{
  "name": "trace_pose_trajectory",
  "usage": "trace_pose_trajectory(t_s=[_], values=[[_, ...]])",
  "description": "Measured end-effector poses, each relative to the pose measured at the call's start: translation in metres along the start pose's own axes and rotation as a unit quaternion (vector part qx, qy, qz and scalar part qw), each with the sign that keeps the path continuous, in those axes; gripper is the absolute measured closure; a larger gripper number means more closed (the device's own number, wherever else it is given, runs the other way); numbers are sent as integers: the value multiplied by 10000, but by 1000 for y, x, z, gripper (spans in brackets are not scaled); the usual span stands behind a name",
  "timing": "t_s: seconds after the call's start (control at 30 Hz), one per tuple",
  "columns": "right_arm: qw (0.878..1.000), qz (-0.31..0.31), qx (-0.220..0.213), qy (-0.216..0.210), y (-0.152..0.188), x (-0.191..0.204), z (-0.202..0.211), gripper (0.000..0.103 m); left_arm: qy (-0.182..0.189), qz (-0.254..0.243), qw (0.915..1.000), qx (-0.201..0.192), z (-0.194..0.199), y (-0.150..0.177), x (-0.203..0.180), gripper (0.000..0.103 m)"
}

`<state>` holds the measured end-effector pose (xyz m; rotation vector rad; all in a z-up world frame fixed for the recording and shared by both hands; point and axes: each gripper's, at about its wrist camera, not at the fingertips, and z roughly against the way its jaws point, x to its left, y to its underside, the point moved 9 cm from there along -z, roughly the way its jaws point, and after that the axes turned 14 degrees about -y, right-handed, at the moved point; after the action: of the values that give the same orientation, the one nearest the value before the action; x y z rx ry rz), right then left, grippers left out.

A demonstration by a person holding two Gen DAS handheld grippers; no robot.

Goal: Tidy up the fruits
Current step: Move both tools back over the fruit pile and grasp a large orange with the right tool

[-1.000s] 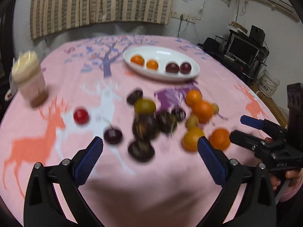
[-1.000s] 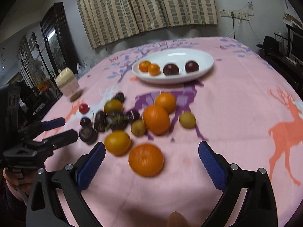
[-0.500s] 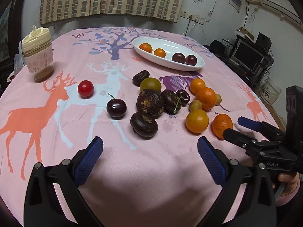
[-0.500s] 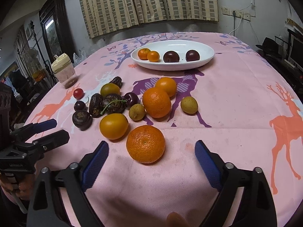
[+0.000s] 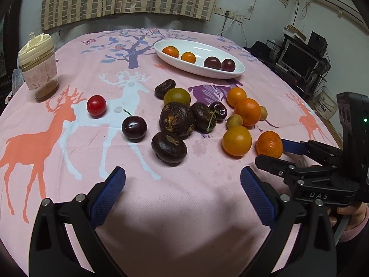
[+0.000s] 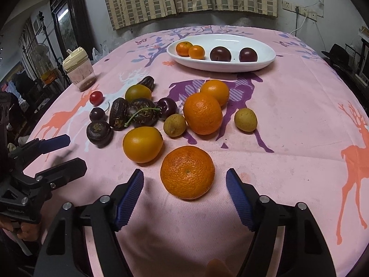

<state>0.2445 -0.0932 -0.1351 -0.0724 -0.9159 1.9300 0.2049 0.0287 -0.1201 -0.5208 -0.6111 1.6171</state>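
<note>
A white oval dish (image 6: 221, 68) at the back holds two small oranges and two dark plums. In front of it on the pink cloth lie loose oranges, dark purple fruits, cherries, longans and a cherry tomato (image 5: 96, 105). The nearest mandarin (image 6: 188, 172) sits on the cloth between the fingers of my right gripper (image 6: 184, 177). The jaws are closing and the blue pads stand a little off its sides. From the left wrist view the same mandarin (image 5: 269, 144) lies at the right gripper's (image 5: 270, 150) tips. My left gripper (image 5: 183, 175) is open over bare cloth, short of a dark fruit (image 5: 169, 147).
A jar with a cream lid (image 5: 38, 69) stands at the back left of the round table. A monitor and shelves (image 5: 299, 60) stand beyond the table's right edge. The left gripper (image 6: 76, 151) hangs at the front left of the fruit cluster.
The right gripper's jaws have narrowed toward the mandarin, which now sits deeper between them. The left gripper stays open and nearly still. No fruit has moved.
</note>
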Motion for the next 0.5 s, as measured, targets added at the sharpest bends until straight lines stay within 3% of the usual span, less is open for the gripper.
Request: trace_pose_trajectory(t_s=[0.3,0.5], values=[[10000,-15,77,38,-2,2,-5,31,13,29,10000,38,-2,1,1,5],[9998,-24,71,196,-3,0,-4,42,10,31,10000,44,-2,1,1,5]])
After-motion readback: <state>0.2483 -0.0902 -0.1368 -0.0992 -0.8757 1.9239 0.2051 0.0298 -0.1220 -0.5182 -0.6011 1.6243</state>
